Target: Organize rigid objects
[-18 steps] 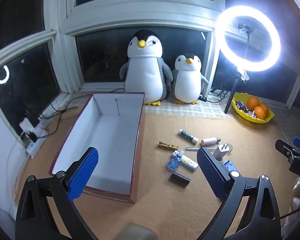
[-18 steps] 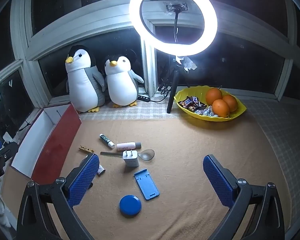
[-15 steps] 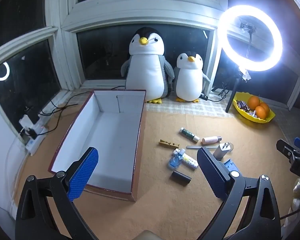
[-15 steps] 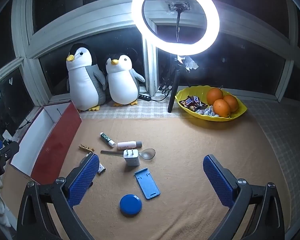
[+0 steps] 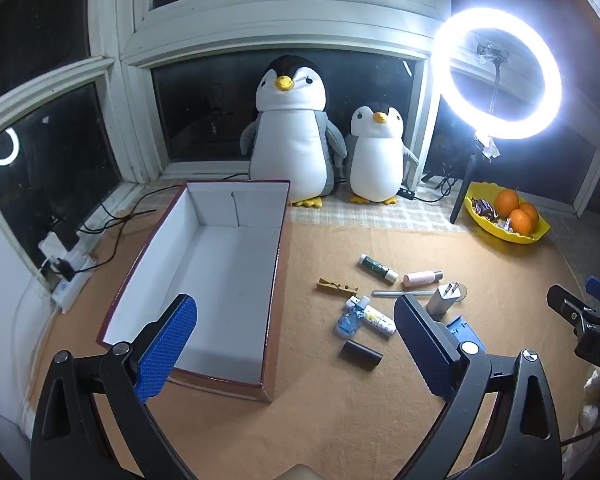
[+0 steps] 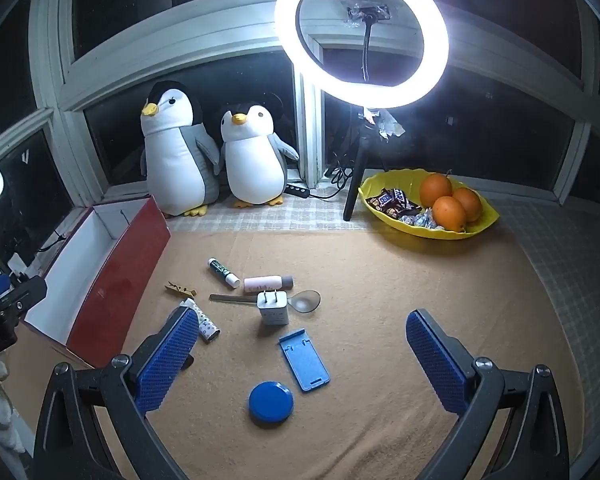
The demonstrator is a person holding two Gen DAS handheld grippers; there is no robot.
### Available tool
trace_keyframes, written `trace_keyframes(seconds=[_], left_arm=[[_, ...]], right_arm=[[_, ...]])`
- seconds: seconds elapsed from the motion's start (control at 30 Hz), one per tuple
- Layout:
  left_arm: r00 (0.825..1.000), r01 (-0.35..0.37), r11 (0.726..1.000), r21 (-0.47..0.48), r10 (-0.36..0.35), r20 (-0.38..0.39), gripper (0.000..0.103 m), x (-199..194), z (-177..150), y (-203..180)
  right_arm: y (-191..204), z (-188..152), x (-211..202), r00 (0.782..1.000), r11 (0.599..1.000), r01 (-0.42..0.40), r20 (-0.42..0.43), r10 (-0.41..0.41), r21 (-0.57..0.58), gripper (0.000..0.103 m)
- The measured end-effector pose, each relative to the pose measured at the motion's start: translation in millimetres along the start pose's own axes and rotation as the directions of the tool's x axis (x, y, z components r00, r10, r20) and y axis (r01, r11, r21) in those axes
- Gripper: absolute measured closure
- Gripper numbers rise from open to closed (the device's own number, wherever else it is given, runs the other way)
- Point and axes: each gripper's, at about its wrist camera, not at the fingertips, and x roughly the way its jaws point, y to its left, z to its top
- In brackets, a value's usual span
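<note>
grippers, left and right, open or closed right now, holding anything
left gripper: open, holding nothing.
right gripper: open, holding nothing.

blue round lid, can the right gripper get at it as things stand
Probably yes: the blue round lid lies flat on bare mat between and just ahead of the open right gripper, with only the blue phone stand close beside it.

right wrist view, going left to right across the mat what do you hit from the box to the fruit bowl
box → clothespin → green-capped tube → pink bottle → spoon bowl → yellow fruit bowl. The charger and blue stand overlap the pink bottle's span, so they are left out.
</note>
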Motion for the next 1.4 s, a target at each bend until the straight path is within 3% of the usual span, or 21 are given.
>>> trace_keyframes(seconds=[1.4], left_arm=[[1.0,-0.013,1.0,0.002,0.013,0.015,0.004,-3.4,-0.8,2.2]], right_arm=[[4.5,-1.5,3.2,1.0,1.0,-0.006,-0.015,0.006,0.0,0.0]])
